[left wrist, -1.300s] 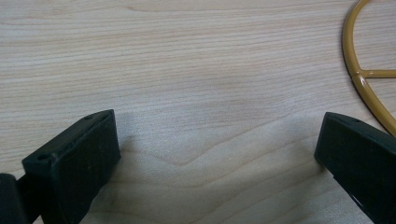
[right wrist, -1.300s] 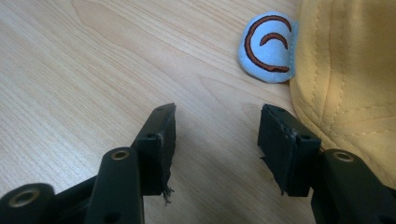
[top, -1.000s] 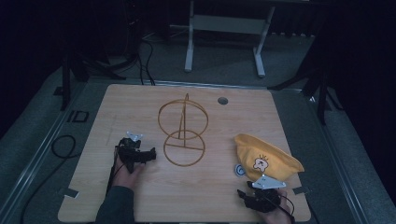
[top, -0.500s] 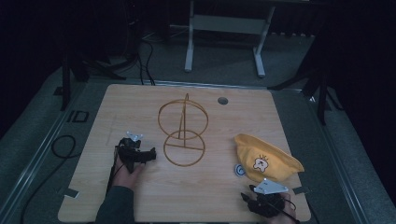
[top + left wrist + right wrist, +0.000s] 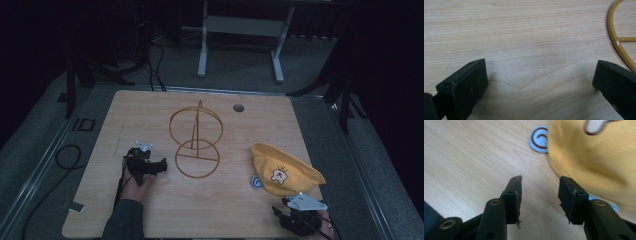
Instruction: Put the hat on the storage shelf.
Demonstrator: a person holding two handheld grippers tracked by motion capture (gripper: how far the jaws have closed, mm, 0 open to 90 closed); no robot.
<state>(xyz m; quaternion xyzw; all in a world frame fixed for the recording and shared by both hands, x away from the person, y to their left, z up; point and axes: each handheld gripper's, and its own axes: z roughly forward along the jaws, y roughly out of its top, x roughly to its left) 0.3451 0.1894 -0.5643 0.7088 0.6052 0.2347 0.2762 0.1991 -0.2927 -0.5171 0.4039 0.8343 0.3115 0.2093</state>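
Observation:
A yellow cloth hat (image 5: 285,170) with a cartoon patch lies at the right of the wooden table (image 5: 150,115). It also shows at the top right of the right gripper view as the hat (image 5: 594,155). My right gripper (image 5: 278,212) hovers near the table's front edge, just short of the hat. Its jaws (image 5: 540,180) have just been closing; they stand apart with nothing between them. A gold wire stand (image 5: 196,142) with an upright ring and a flat ring base stands mid-table. My left gripper (image 5: 161,168) rests left of it, open wide (image 5: 540,67) over bare wood, the gold ring (image 5: 616,37) to its right.
A small blue and white round disc (image 5: 256,182) lies at the hat's left edge, seen also as the disc (image 5: 540,140). A grommet hole (image 5: 238,107) is near the far edge. Cables (image 5: 65,155) lie on the floor at the left.
My right gripper has drawn back from the hat toward the near edge and lifted a little. The left gripper, the hat and the stand have not moved.

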